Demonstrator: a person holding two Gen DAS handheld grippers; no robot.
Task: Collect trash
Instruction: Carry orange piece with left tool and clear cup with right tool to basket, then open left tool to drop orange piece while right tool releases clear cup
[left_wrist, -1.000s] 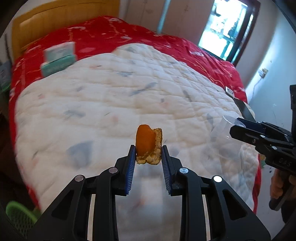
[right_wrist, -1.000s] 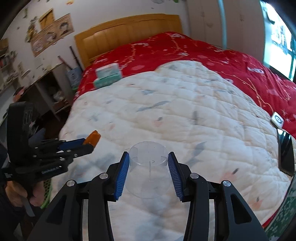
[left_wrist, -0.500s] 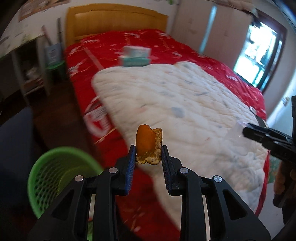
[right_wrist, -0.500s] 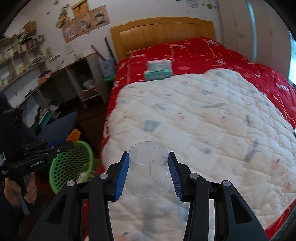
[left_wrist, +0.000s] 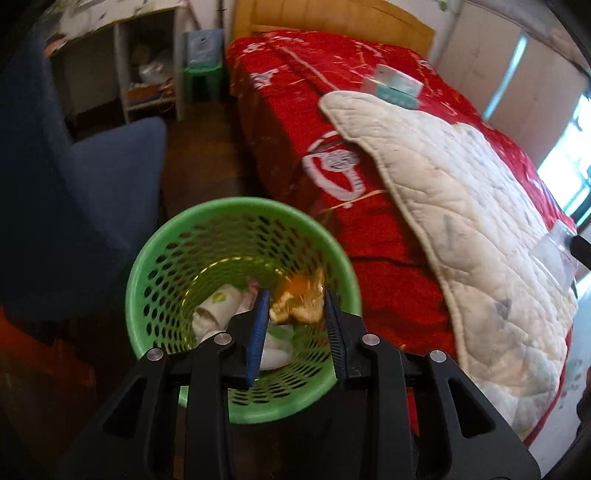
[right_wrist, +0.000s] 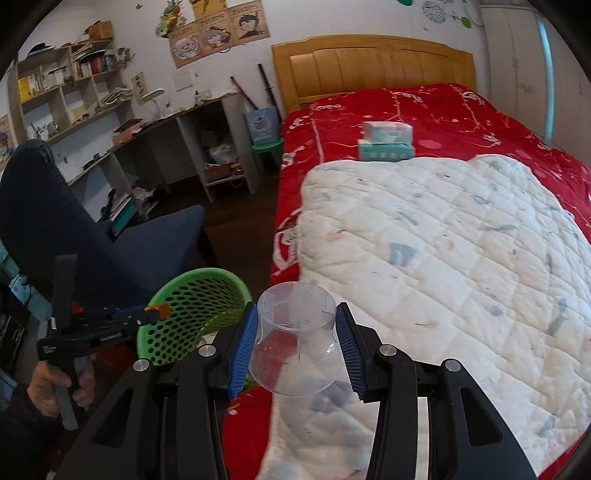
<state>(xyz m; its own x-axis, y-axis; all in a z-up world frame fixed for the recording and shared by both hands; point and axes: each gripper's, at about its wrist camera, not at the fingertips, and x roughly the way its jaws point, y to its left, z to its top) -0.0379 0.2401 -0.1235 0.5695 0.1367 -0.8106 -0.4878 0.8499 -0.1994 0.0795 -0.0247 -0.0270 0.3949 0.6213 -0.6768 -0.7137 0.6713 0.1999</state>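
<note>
The orange peel (left_wrist: 297, 301) sits between the blue pads of the left claw (left_wrist: 295, 314), whose fingers stand apart around it; whether the pads grip it I cannot tell, as it is blurred. It hangs over the mouth of the green mesh basket (left_wrist: 155, 258), which stands on the floor just beside the bed (left_wrist: 369, 229) and already contains a paper cup (left_wrist: 216, 304) and pale scraps. The right claw (right_wrist: 295, 328) is clamped on a clear plastic cup (right_wrist: 295, 332), held bottom-forward above the bed's edge and white quilt (right_wrist: 443, 240). A blue chair (right_wrist: 74, 236) stands behind the basket; tissue packs (right_wrist: 386, 142) lie on the red cover.
</note>
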